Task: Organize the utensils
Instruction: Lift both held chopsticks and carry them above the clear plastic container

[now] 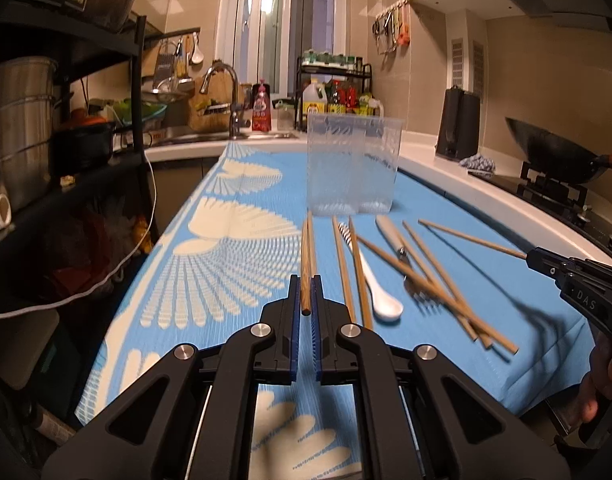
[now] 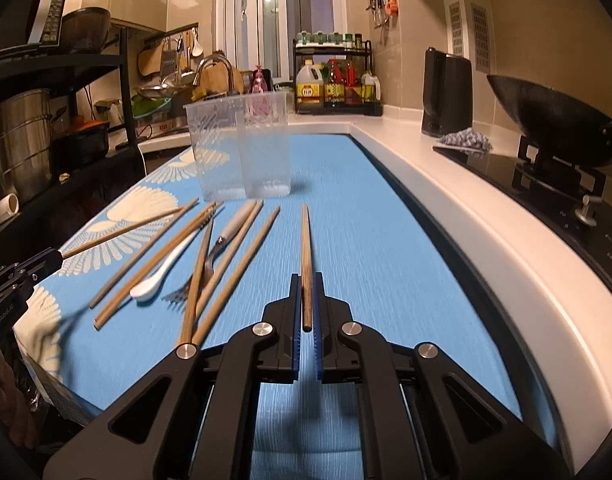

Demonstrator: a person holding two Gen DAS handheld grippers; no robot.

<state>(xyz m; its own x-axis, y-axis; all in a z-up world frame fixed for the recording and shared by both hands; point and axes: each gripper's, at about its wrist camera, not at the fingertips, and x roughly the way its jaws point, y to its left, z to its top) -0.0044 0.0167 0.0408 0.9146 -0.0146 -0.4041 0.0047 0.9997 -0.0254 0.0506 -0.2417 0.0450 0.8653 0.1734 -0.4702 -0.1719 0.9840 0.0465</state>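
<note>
Left gripper [image 1: 306,280] is clamped on one wooden chopstick [image 1: 307,256], w/ a second lying right alongside; right gripper [image 2: 306,280] pinches another chopstick [image 2: 306,256] pointing fwd. Loose chopsticks, white spoon [image 2: 161,270] & fork [image 2: 207,270] lie scattered (partly overlapping) between them, near the clear two-compartment holder [image 2: 241,148]. All sits on a blue mat [image 2: 386,260] on a kitchen counter beside the wok [image 2: 554,120].

The left tongs [image 1: 305,294] pinch a chopstick [image 1: 307,264]. More sticks, a white spoon [image 1: 380,292] and a fork [image 1: 416,280] lie by the clear tub [image 1: 354,168].
</note>
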